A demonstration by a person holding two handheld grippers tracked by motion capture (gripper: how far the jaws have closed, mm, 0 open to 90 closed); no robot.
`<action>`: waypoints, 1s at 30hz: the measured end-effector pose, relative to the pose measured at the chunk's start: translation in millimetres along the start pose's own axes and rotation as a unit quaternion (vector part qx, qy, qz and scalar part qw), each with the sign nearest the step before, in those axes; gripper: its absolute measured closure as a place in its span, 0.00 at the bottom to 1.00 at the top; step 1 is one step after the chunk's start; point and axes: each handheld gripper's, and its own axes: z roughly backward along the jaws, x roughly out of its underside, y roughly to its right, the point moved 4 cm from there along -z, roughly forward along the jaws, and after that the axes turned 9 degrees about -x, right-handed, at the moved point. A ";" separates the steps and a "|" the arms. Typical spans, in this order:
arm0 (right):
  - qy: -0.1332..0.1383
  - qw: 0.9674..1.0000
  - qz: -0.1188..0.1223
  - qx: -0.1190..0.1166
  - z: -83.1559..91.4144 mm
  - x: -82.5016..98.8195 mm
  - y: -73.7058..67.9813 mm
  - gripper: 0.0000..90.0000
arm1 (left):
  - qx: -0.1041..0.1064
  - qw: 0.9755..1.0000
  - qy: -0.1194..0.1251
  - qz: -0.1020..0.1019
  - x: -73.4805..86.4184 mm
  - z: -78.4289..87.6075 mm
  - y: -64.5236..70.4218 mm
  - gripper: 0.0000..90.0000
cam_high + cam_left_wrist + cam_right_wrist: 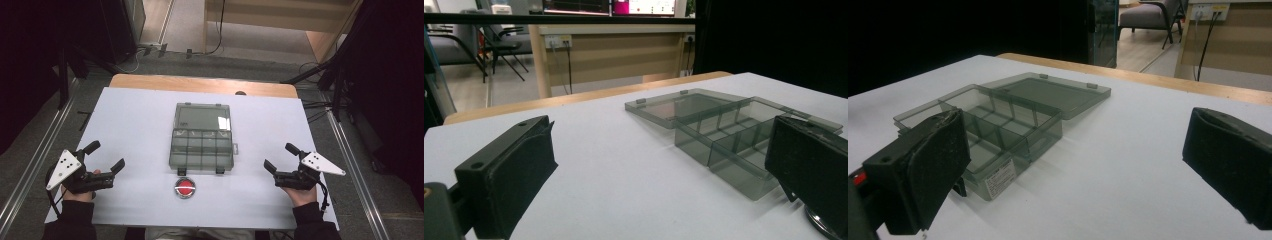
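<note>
A smoky clear plastic compartment box (202, 148) lies open in the middle of the white table, its lid (203, 118) folded flat toward the far side. Its compartments look empty. A round red button (185, 187) in a metal ring sits just in front of the box. My left gripper (107, 158) rests near the table's left edge, jaws wide apart with nothing between them. My right gripper (279, 157) rests at the right, also open and empty. The box (744, 135) lies ahead and right of the left gripper (664, 165), and the box (983, 130) ahead and left of the right gripper (1078, 165).
The white table (135, 125) has a wooden strip (200, 84) along its far edge. Metal rails (350, 150) run along both sides. Dark curtains and stands flank the floor beyond, with cables and a wooden desk (280, 20) farther back.
</note>
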 end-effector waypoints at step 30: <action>-0.051 0.998 0.027 -0.037 -12.8 5.6 -22.8 0.00 | 0.015 1.000 -0.004 -0.002 -1.7 0.5 4.9 0.00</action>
